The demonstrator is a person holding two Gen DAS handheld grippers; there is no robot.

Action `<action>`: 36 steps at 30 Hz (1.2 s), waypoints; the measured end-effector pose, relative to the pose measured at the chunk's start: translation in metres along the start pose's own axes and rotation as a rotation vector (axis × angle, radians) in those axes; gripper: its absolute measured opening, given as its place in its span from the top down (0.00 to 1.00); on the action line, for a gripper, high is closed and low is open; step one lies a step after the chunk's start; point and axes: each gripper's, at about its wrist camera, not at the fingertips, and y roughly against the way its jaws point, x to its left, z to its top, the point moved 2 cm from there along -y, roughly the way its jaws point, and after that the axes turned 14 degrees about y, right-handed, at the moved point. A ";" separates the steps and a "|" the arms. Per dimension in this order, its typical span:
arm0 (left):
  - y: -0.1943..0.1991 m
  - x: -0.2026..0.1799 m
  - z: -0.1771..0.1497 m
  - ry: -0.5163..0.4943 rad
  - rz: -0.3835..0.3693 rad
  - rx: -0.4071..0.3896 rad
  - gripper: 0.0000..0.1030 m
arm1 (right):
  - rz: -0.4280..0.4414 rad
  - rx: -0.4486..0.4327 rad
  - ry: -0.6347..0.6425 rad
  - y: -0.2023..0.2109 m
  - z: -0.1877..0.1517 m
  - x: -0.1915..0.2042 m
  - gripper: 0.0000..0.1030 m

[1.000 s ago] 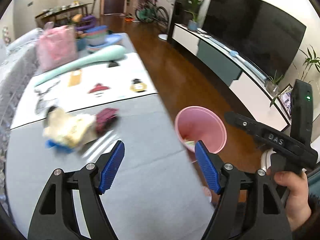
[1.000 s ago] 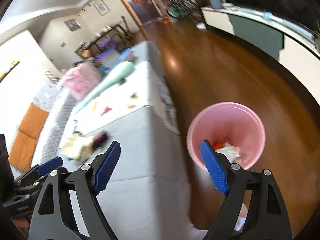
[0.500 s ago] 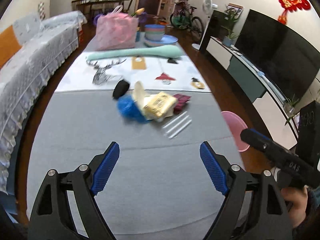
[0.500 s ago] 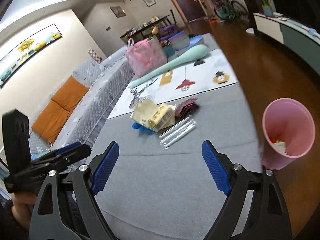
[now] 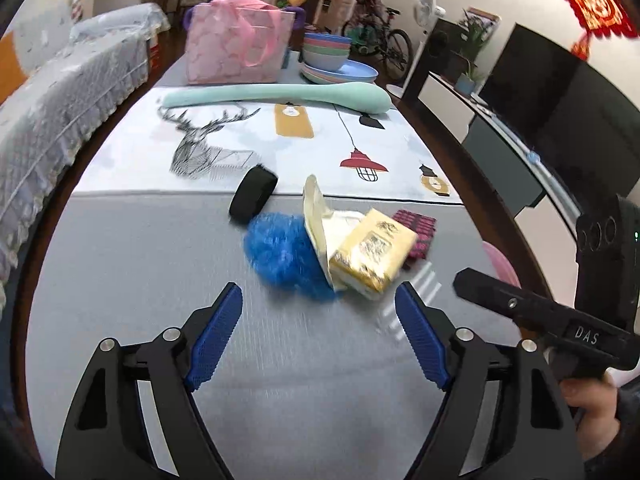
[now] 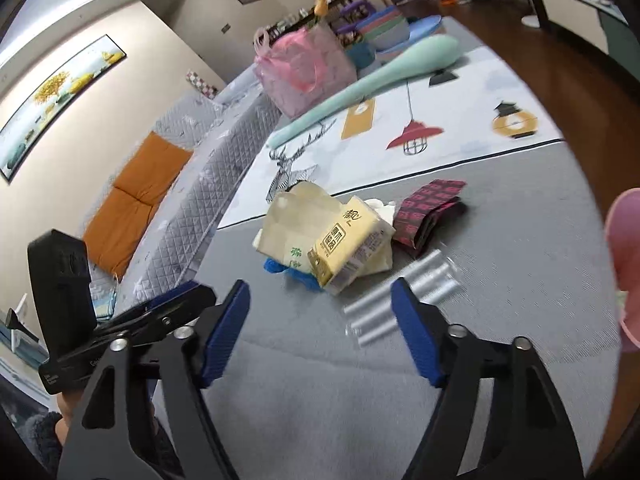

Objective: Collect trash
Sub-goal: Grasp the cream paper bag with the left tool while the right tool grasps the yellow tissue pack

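Grippers: left & right closing, empty; pink bin contents hidden.

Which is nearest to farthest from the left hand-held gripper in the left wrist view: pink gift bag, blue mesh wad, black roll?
From the left hand-held gripper:
1. Blue mesh wad, just ahead on grey cloth.
2. Black roll, beyond, slightly left.
3. Pink gift bag, at the far end.

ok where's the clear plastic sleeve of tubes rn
The clear tube sleeve lies flat on the grey table cover, just right of the yellow tissue pack and below the dark red packet, partly behind the right gripper.
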 end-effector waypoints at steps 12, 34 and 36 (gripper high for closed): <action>-0.054 -0.005 0.017 -0.032 -0.064 0.090 0.57 | 0.064 0.047 -0.067 -0.049 0.018 -0.024 0.38; -0.043 -0.019 0.015 0.002 -0.206 0.147 0.85 | 0.167 0.097 -0.220 -0.073 0.014 -0.046 0.50; -0.042 -0.022 0.013 -0.003 -0.232 0.160 0.85 | 0.202 0.101 -0.267 -0.076 0.009 -0.050 0.50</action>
